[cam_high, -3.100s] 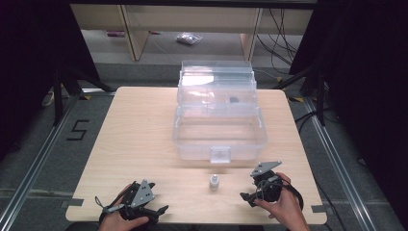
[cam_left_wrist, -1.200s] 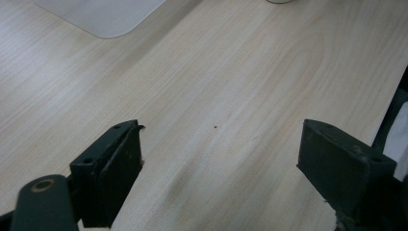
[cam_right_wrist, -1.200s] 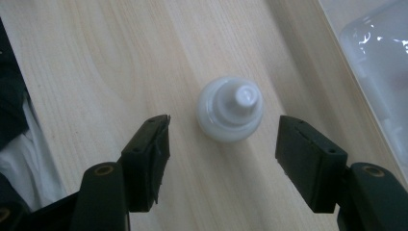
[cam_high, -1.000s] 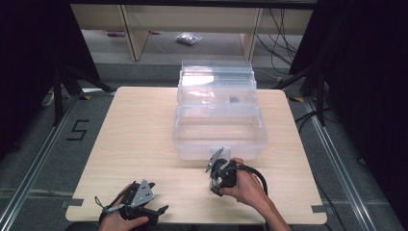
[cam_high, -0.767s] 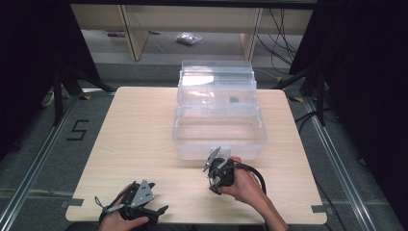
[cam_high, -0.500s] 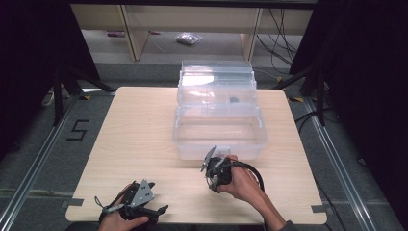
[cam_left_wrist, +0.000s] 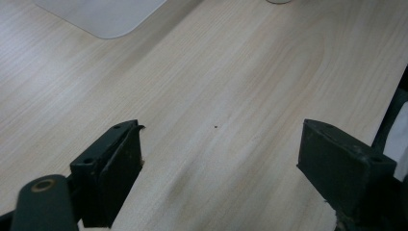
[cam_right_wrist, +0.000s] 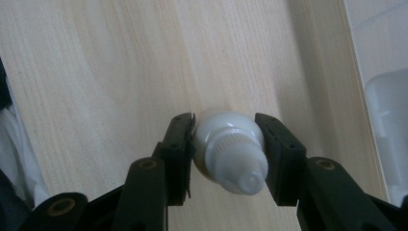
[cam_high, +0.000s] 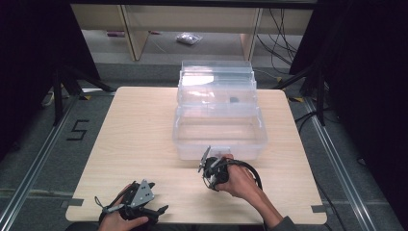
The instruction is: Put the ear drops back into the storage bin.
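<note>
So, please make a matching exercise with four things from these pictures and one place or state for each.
Things:
1. left gripper
2. right gripper
3. small white bottle
4. clear plastic box

States:
A. lid open, beyond the right gripper
B. held between two black jaws
C. jaws wide apart over bare table
D. shut on something

Pairs: 1-C, 2-D, 3-B, 4-A

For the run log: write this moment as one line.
right gripper: shut on white bottle | left gripper: open, above table | clear box: open
</note>
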